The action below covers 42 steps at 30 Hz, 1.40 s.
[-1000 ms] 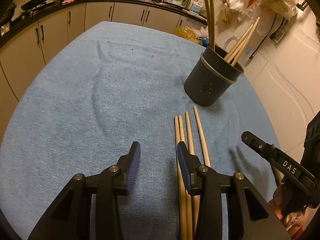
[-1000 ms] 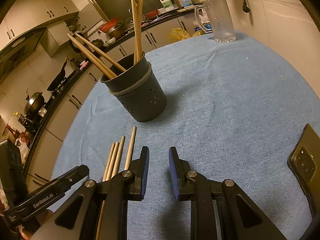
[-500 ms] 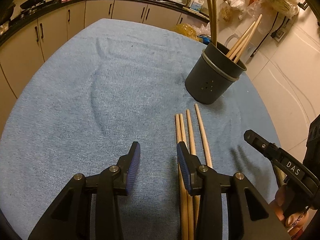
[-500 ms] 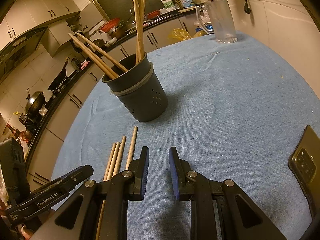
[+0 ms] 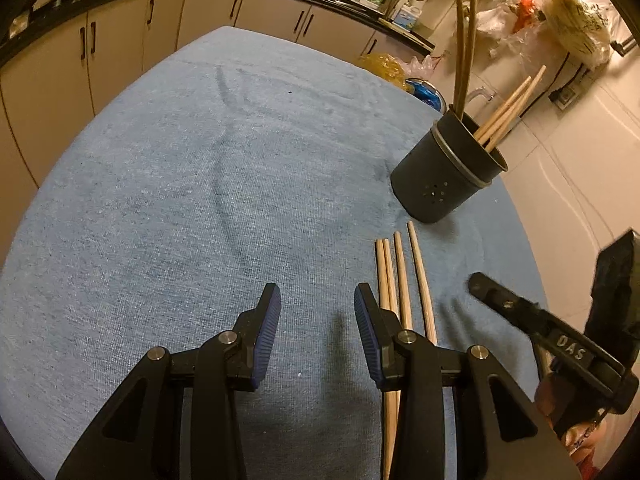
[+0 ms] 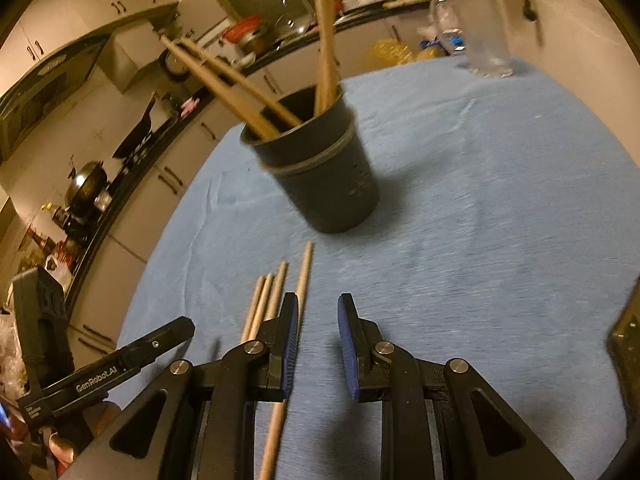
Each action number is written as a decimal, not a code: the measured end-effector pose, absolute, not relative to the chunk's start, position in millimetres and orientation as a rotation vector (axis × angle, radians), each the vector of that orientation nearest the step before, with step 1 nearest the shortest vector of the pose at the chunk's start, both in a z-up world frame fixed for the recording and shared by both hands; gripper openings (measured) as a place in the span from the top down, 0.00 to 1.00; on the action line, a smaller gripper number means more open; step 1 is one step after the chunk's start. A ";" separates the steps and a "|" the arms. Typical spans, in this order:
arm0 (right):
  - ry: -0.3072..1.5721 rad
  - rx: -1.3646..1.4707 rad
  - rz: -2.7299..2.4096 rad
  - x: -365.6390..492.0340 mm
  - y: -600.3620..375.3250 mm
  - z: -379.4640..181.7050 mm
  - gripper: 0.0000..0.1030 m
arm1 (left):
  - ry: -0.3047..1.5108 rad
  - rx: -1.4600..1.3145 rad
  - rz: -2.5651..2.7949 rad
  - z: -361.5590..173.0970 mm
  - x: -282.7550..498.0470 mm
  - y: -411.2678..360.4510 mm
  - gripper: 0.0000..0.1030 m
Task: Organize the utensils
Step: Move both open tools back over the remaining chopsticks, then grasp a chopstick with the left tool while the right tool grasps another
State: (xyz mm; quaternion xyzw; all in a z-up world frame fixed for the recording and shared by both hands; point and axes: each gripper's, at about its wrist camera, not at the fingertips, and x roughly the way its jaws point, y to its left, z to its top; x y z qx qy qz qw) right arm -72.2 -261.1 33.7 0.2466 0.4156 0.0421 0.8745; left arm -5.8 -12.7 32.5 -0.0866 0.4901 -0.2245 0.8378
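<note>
In the left wrist view the left gripper [image 5: 316,336] fills the bottom centre of the frame, its jaws standing apart with only blue cloth between the ribbed blue pads; nothing is gripped. Just right of its right finger, four loose chopsticks [image 5: 402,280] lie side by side on the bench [image 5: 168,184], running from the bottom edge up toward the middle right, their lower ends hidden under the finger. Beyond their tips, in the upper right, stands the dark holder [image 5: 444,184], upright on the cloth with small holes in its wall, carrying pale chopsticks that lean right and two darker sticks that rise nearly straight.

In the right wrist view the right gripper [image 6: 318,340] sits at the bottom centre, its jaws parted by a narrower gap, again with bare cloth between the pads and nothing held. The loose chopsticks [image 6: 276,292] lie at its left finger, one passing under that finger toward the bottom edge. The holder [image 6: 324,176] stands above them near the frame's centre, somewhat blurred. The other gripper's black arm shows at the lower left. A clear jug [image 6: 480,32] stands at the far upper right of the bench, and a dark phone [image 6: 626,344] lies at the right edge.
</note>
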 end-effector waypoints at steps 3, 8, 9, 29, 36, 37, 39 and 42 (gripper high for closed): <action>0.913 0.471 0.111 -64.5 -243.1 26.9 0.79 | 1.045 -0.175 -0.495 31.0 -5.9 -13.4 0.64; 0.975 0.325 0.081 -49.2 -220.2 19.9 0.79 | 1.057 -0.169 -0.547 32.0 -8.1 -16.2 0.64; 0.994 0.312 0.079 -47.2 -218.9 16.8 0.79 | 1.061 -0.162 -0.560 32.4 -9.0 -18.2 0.64; 1.001 0.323 0.062 -74.0 -260.7 14.6 0.92 | 1.127 0.060 -0.584 24.4 -15.7 -75.7 0.82; 1.005 0.301 0.060 -71.8 -258.9 15.7 0.91 | 1.124 0.121 -0.562 25.2 -12.8 -86.7 0.82; 1.008 0.292 0.056 -70.3 -257.1 16.2 0.91 | 1.131 0.141 -0.545 24.9 -10.5 -89.0 0.82; 1.018 0.275 0.046 -67.3 -255.1 16.6 0.91 | 1.133 0.185 -0.528 25.4 -10.0 -95.4 0.87; 1.047 0.216 0.026 -57.4 -249.8 17.4 0.91 | 1.124 0.254 -0.501 24.6 -9.8 -108.2 0.88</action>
